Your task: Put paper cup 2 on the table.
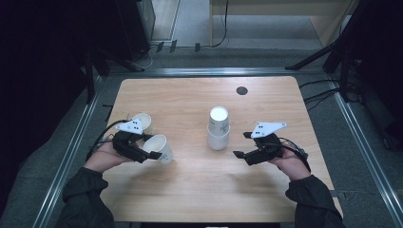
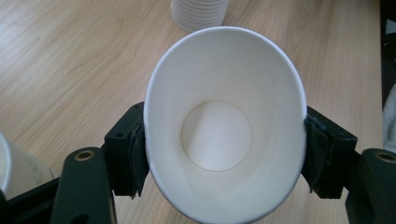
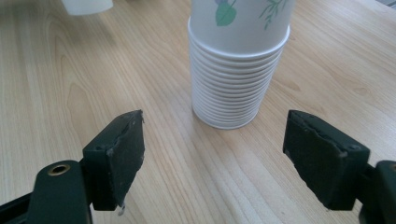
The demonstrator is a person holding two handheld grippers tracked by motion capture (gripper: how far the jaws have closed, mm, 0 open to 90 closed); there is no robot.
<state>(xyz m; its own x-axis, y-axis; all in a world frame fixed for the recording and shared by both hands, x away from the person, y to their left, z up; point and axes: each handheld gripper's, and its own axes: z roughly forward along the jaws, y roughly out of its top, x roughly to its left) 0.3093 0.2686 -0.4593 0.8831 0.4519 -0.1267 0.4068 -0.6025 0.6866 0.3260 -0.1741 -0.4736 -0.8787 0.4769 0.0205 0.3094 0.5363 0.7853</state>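
White paper cup (image 2: pixel 224 130) sits squeezed in my left tongs (image 1: pixel 142 153), lower left of the high view. Right tongs (image 1: pixel 247 145) gape empty facing the upside-down cup stack (image 1: pixel 218 128) at centre. I judge a gentle grip avoids crushing it.

Table (image 1: pixel 190 190) w/ a stack of cups (image 1: pixel 218 128) upside down, just right of centre. Left gripper (image 1: pixel 151 155) at table's left, a paper cup (image 1: pixel 159 148) squeezed btwn its jaws, mouth facing the gripper's camera. A 2nd cup (image 1: pixel 143 122) just behind it, twd the far edge. Right gripper (image 1: pixel 241 144) at right of the stack, jaws apart, pointing at it, not touching. Stack sits btwn both grippers.
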